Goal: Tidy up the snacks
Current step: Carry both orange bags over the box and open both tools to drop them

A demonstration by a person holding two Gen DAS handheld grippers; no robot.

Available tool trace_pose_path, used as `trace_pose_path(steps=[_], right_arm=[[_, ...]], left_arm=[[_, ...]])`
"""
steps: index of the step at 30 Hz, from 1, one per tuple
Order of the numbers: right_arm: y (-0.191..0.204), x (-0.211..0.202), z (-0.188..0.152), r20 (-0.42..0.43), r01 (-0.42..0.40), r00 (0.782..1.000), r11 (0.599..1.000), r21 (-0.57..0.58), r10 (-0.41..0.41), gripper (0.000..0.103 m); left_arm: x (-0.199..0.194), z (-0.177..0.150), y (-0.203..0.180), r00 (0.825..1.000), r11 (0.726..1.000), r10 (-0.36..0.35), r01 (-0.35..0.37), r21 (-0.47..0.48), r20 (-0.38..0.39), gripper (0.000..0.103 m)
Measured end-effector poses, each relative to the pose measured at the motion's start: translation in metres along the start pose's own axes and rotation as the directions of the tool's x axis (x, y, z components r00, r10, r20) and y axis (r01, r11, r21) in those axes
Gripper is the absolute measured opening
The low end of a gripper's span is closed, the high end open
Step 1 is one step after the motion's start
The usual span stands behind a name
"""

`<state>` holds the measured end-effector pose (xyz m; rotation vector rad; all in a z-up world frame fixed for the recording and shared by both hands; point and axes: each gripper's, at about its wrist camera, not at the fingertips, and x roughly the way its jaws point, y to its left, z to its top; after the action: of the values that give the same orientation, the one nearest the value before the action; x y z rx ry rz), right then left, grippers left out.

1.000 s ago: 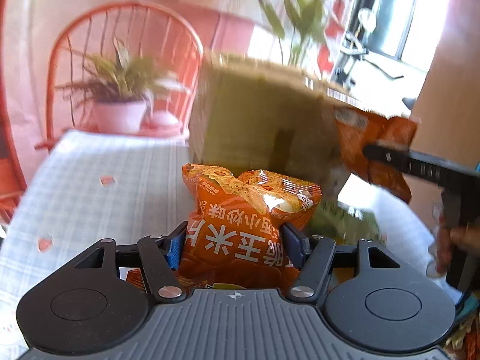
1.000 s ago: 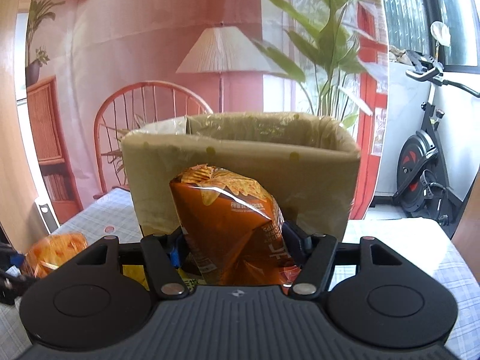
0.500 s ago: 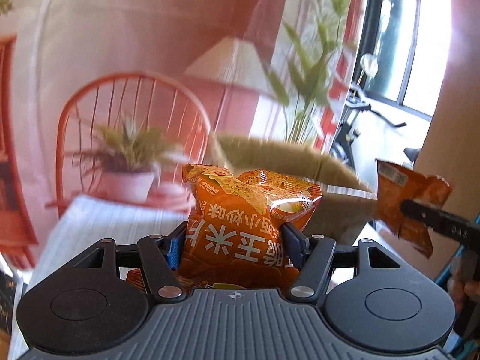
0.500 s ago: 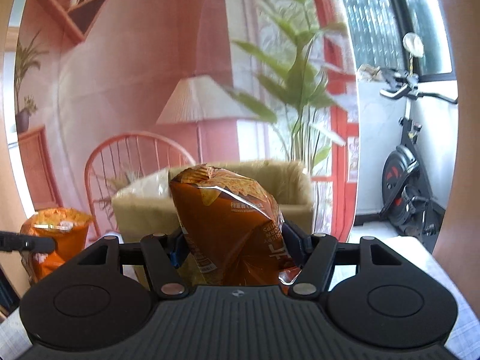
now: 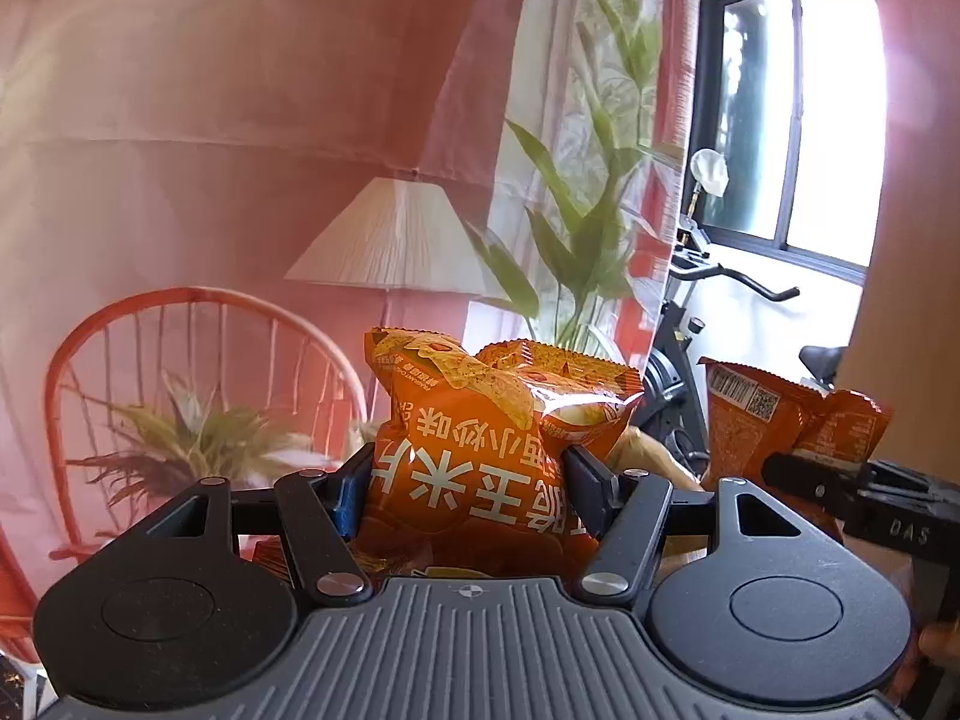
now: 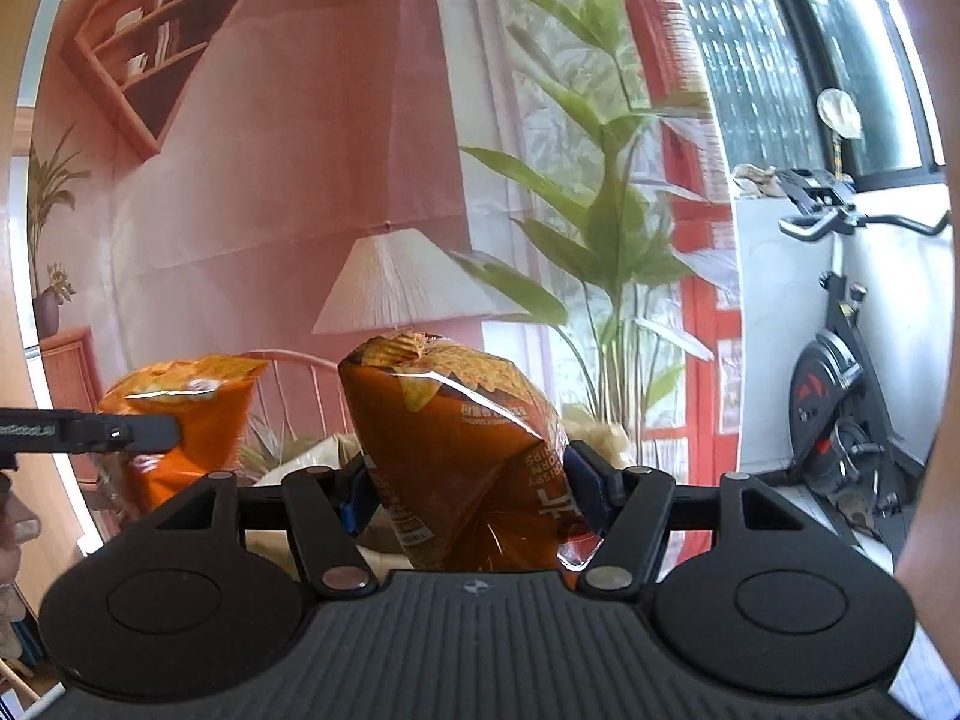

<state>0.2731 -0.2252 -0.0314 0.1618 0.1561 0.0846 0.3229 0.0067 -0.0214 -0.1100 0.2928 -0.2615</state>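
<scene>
We grip one crinkly orange foil corn-chip bag point(image 5: 480, 450) per gripper, left gripper point(image 5: 468, 486) and right gripper point(image 6: 474, 492), their bags point(image 6: 456, 450) raised, presumably for the box.

Table barely shows: pale strip point(image 6: 798, 495) low, right of the right gripper point(image 6: 474, 471). Tan box rim point(image 6: 309, 450) peeks just behind that gripper, base hidden, so contact with table unclear.

Right gripper point(image 6: 471, 483) clamps a brown chip bag point(image 6: 456, 450), upright between its pads. Off left, the left gripper point(image 6: 129, 433) grips an orange bag point(image 6: 192, 420). Behind: lamp point(image 6: 402, 276), plant point(image 6: 606, 228), exercise bike point(image 6: 840, 420).
</scene>
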Motion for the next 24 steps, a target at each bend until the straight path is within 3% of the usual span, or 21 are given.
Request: trace_pose_path(steps=[6,10,14,24], right_arm=[[-0.008,0.049,0.008,-0.017,-0.005,1.0,1.0,0.016,0.005,0.065],[-0.017,0.081,-0.001,-0.06,0.002,0.998,0.999,0.041,0.0,0.065],[-0.025,0.105,-0.014,-0.105,0.009,0.994,0.998,0.063,-0.002,0.065],[-0.031,0.136,-0.034,-0.177,0.07,0.982,0.996,0.048,-0.06,0.067]], left_arm=[[0.051,0.009,-0.004,1.0,1.0,0.0,0.0,-0.004,-0.027,0.068],[0.085,0.0,-0.007,0.998,0.999,0.01,-0.008,0.032,-0.066,0.068],[0.114,-0.01,0.001,0.992,1.0,0.003,-0.003,0.007,-0.129,0.068],[0.139,-0.028,0.011,0.985,0.999,-0.009,0.018,0.047,-0.17,0.071]])
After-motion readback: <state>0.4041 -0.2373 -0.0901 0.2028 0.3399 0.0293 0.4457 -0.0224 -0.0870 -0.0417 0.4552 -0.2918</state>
